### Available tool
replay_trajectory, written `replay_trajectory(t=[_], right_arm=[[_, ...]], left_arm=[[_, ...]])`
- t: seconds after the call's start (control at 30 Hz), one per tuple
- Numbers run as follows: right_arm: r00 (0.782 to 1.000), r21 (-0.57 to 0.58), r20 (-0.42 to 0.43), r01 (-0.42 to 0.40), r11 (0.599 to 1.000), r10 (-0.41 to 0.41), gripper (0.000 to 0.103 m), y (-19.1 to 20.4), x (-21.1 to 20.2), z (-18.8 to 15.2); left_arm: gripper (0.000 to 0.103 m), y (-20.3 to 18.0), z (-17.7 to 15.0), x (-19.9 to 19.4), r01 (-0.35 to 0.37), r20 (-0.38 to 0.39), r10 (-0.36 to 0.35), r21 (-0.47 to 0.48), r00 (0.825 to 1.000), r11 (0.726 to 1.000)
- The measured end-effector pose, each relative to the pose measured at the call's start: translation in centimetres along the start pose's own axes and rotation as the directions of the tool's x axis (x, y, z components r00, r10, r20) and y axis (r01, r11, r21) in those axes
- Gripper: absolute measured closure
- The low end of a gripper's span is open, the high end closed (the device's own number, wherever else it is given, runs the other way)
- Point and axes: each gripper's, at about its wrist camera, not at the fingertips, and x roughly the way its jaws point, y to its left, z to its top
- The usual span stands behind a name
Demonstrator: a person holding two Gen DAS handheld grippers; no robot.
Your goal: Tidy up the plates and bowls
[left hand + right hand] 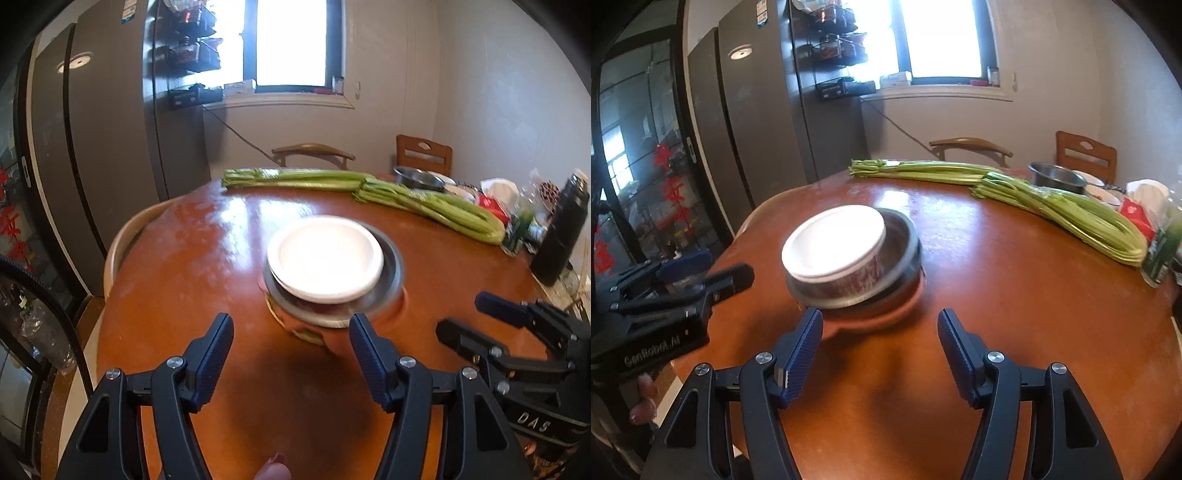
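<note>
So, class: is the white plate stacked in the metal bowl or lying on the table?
Stacked: the white plate rests inside the metal bowl, whose rim rings it.

Your stack sits mid-table: plate on top, inside the metal bowl. Celery lies behind it, second metal bowl further back right, flask far right, chairs behind the table.

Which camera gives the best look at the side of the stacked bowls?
The right wrist view: the white bowl sits in the metal bowl, with its patterned side exposed. The left wrist view looks more from above, showing mostly white rims and the metal rim.
</note>
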Motion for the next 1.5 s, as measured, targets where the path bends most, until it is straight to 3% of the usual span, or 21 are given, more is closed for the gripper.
replay_trajectory(t=[0.33, 1.5], right_arm=[[1.0, -0.007, 0.009, 0.013, 1.0, -0.013, 0.032, 0.0, -2.7, -2.7], [0.999, 0.006, -0.04, 0.003, 1.0, -0.003, 0.032, 0.5, -2.0, -4.0]], left_arm=[[0.038, -2.0, -2.9, -0.5, -0.001, -0.035, 0.001, -0.015, 0.999, 1.0], [0.038, -1.7, -3.9, 0.3, 0.001, -0.069, -0.001, -0.007, 0.998, 1.0]])
